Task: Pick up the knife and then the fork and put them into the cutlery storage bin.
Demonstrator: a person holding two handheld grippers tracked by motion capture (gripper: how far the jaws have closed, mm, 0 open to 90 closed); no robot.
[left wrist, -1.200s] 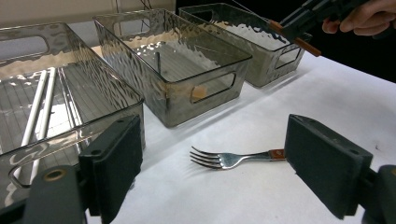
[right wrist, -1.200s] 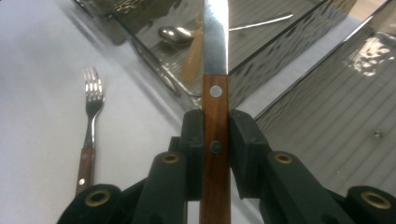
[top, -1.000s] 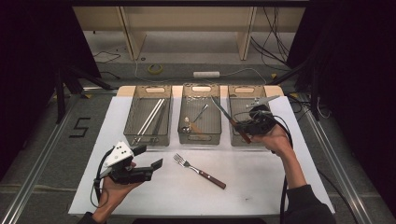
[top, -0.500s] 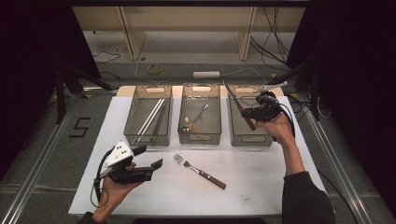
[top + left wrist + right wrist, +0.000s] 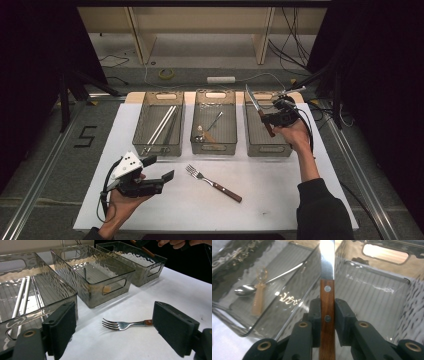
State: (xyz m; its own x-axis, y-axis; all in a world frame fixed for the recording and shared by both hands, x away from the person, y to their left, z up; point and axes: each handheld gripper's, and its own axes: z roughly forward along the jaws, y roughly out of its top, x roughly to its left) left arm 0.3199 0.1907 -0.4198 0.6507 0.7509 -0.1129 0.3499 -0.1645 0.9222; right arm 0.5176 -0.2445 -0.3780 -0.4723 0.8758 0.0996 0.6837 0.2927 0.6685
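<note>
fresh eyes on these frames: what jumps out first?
The knife: the right gripper has its jaws shut on the wooden handle, blade up, above the rightmost of three smoky clear bins. Next, the lone fork lying on the white mat in front of the bins, with the left gripper open beside it.

In the left gripper view the fork [image 5: 122,325] loses its wooden handle behind the gripper's jaw pad, and the white chopsticks [image 5: 21,298] blur through the rippled wall of the near bin [image 5: 37,302]. In the right gripper view the knife [image 5: 327,277] runs off the top edge, tip unseen, its handle end cut by the bottom edge. In the high view, small items at the middle bin's [image 5: 214,146] far end are too small to identify
</note>
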